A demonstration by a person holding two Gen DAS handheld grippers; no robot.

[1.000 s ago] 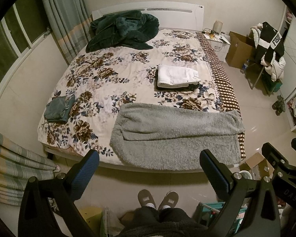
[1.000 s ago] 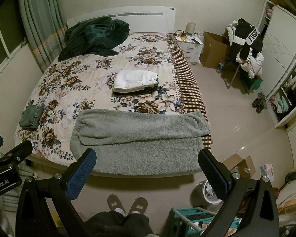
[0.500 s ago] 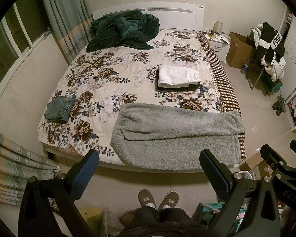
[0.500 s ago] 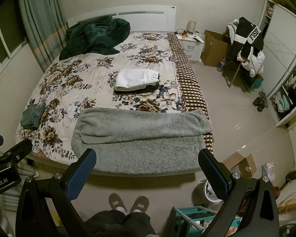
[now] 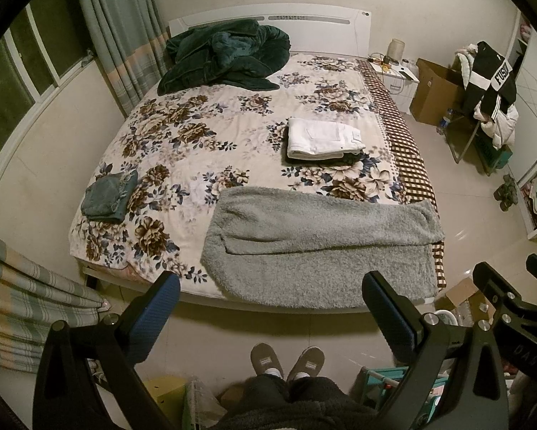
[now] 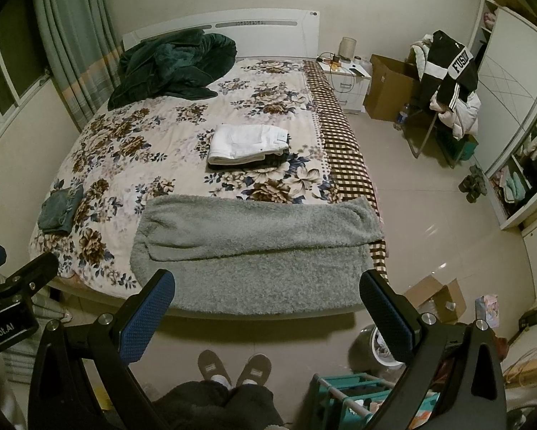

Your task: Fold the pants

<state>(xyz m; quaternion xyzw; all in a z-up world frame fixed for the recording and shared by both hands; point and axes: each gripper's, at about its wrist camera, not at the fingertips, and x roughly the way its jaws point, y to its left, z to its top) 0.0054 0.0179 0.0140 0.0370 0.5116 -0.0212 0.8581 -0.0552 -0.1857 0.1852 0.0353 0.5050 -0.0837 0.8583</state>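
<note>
Grey fleece pants (image 5: 318,247) lie flat across the near edge of the floral bed (image 5: 196,150), folded lengthwise with one leg over the other. They also show in the right wrist view (image 6: 254,251). My left gripper (image 5: 270,308) is open and empty, held above the floor short of the bed's near edge. My right gripper (image 6: 266,308) is open and empty, at about the same height and distance. Each gripper shows at the edge of the other's view.
A folded stack with white pants on top (image 5: 324,139) lies mid-bed. A folded teal garment (image 5: 109,197) lies at the left edge. A dark green blanket (image 5: 225,57) is heaped by the headboard. A nightstand (image 6: 347,82), cardboard box (image 6: 390,87) and laden chair (image 6: 447,89) stand right.
Both views have shifted very slightly; the pants and the other things on the bed have not moved. Both grippers stay open.
</note>
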